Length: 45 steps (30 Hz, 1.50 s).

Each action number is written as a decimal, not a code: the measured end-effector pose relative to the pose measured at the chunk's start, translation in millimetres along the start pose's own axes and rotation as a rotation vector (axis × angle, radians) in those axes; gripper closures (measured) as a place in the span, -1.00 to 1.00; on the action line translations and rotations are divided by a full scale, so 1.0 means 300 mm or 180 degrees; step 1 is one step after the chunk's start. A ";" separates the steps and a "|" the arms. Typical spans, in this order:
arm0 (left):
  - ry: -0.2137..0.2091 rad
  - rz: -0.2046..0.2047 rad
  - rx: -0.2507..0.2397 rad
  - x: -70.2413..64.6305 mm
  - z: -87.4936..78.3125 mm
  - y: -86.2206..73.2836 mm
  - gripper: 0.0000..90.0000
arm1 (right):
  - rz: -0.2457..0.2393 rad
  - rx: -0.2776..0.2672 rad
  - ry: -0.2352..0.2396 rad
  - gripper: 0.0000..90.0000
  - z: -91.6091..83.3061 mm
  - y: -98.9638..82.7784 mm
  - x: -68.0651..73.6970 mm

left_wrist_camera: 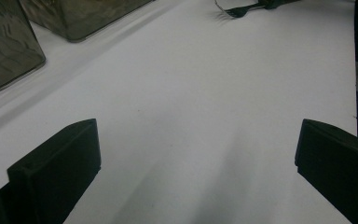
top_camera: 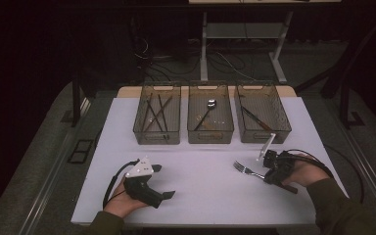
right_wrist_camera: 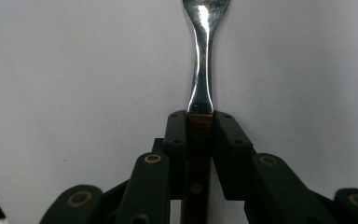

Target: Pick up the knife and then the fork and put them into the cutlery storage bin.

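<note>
White table [top_camera: 200, 191], dark room behind, 3 clear bins [top_camera: 210, 120] in a row at the far edge holding cutlery. Right gripper [right_wrist_camera: 200, 119] has its fingers clamped on the wooden handle of a fork [top_camera: 247, 170], tines near the table's right front. Left gripper [left_wrist_camera: 196, 154] rests near the left front, fingers wide apart, nothing between them.

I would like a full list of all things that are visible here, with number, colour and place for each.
table: one, white, centre.
bins: three, smoky clear, in a row at the far edge.
sticks: several, dark, left bin.
spoon: one, silver, middle bin.
utensil: one, dark, right bin; kind unclear.
fork: one, silver with brown handle, held over the table.
left gripper: black, open, resting near the front edge.
right gripper: black, shut on the fork handle.
</note>
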<state>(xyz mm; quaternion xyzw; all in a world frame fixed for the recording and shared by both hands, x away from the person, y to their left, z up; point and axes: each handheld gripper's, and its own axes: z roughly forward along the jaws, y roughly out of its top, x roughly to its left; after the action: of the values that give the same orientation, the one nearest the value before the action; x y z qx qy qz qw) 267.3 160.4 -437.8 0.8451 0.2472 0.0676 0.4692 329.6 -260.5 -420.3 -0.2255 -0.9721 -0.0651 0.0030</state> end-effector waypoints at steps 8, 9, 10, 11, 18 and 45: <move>-0.0004 0.0001 -0.0001 0.000 0.001 0.000 -1.00 | -0.0107 0.0177 -0.0035 0.72 -0.002 0.039 -0.006; -0.0005 0.0004 0.0003 0.000 0.001 0.000 -1.00 | -0.0064 0.0104 -0.0052 0.72 -0.007 0.033 -0.010; -0.0007 0.0007 0.0006 0.000 0.001 0.001 -1.00 | -0.0046 0.0053 -0.0069 0.72 -0.009 0.029 -0.011; -0.0006 0.0012 0.0005 0.000 0.001 0.001 -1.00 | -0.0011 -0.0015 -0.0078 0.72 -0.013 0.025 -0.016; -0.0006 0.0009 0.0004 0.000 0.000 0.000 -1.00 | 0.0218 -0.0542 -0.0084 0.72 -0.047 -0.015 -0.042; 0.0017 0.0030 -0.0036 0.000 -0.004 0.000 -1.00 | 0.1059 -0.2364 -0.0182 0.72 -0.119 -0.153 -0.094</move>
<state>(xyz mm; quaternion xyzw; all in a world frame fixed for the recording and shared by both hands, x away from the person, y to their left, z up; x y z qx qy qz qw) 267.0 161.2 -437.2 0.8434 0.2441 0.0735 0.4729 334.1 -318.2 -391.5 -0.3671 -0.8324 -0.4040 -0.0951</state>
